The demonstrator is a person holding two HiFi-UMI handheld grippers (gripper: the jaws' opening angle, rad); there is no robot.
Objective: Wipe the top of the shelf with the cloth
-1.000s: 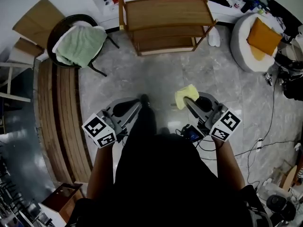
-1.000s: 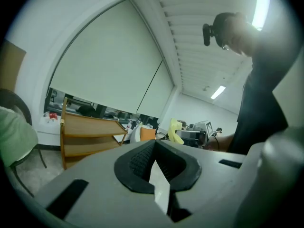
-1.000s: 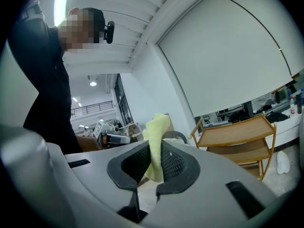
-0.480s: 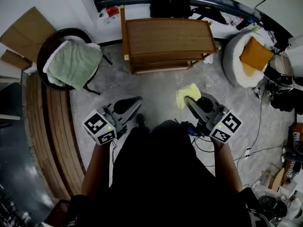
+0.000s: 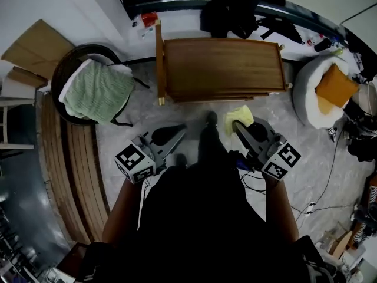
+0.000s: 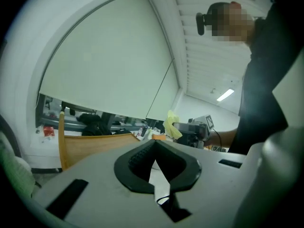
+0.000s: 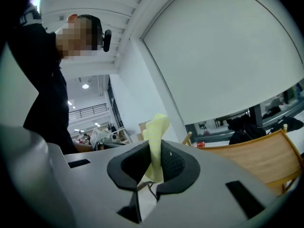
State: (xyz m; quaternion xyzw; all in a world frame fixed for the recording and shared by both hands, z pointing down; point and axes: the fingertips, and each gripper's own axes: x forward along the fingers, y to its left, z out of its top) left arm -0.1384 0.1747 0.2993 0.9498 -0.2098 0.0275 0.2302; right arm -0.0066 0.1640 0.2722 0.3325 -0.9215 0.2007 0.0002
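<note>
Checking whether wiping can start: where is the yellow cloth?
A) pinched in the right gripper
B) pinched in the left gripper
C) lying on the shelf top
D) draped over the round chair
A: the cloth stands pinched between the jaws of the right gripper; the left gripper holds nothing.

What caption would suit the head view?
Person facing a wooden shelf, yellow cloth clamped in the right hand-held gripper, left hand-held gripper empty.

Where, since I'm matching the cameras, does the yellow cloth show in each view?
Head view: yellow cloth right of centre, at the right gripper tip, below the wooden shelf.
Left gripper view: cloth right of centre, in the background.
Right gripper view: cloth centre, between the fingers.
Shared landmark: wooden shelf.
</note>
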